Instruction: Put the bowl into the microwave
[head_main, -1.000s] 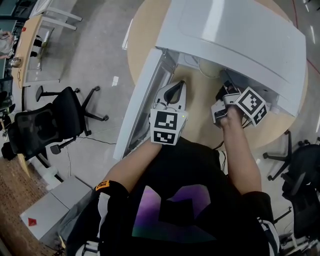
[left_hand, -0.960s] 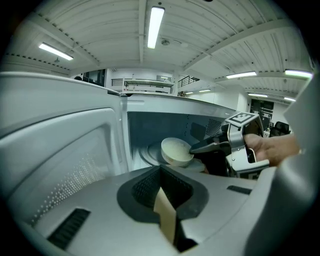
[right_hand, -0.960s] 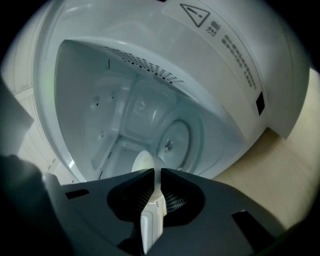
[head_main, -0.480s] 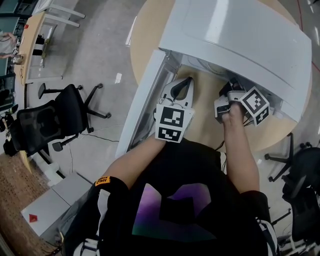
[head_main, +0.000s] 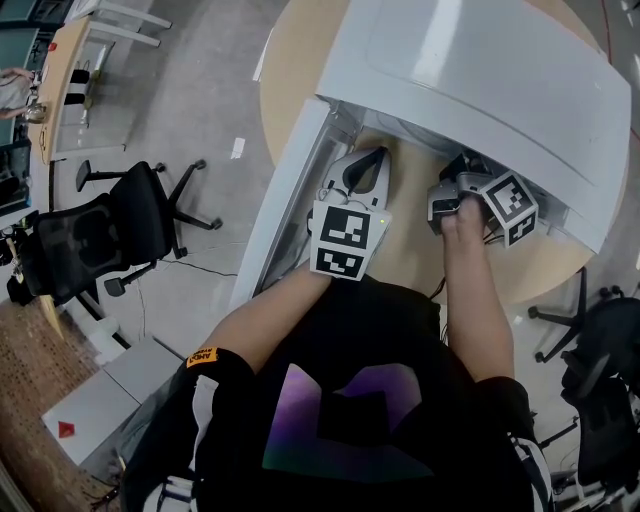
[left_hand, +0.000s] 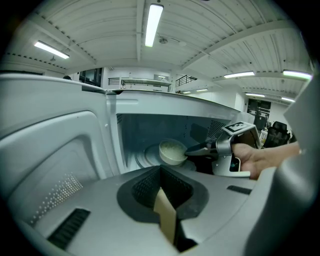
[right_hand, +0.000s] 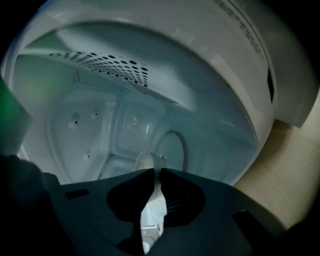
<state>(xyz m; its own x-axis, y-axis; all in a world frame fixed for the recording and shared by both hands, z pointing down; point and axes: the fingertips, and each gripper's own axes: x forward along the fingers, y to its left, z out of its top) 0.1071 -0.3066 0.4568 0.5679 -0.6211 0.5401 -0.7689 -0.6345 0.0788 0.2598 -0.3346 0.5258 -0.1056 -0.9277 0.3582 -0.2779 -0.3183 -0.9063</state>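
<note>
Inside the microwave (head_main: 480, 70), outstretched right tongs (right_hand: 154, 173) seemingly grip the bowl (left_hand: 171, 151).

The head camera is looking steeply down from above the person onto the top of the microwave (head_main: 470, 90), the round counter (head_main: 295, 60) and both grippers. The camera on the left gripper (head_main: 365, 162) is facing level into the open cavity from just outside. The one on the right gripper (head_main: 462, 182) is peering in from the cavity's mouth, close and tilted, and both are taking in the bowl (left_hand: 172, 151) and the back wall.
</note>
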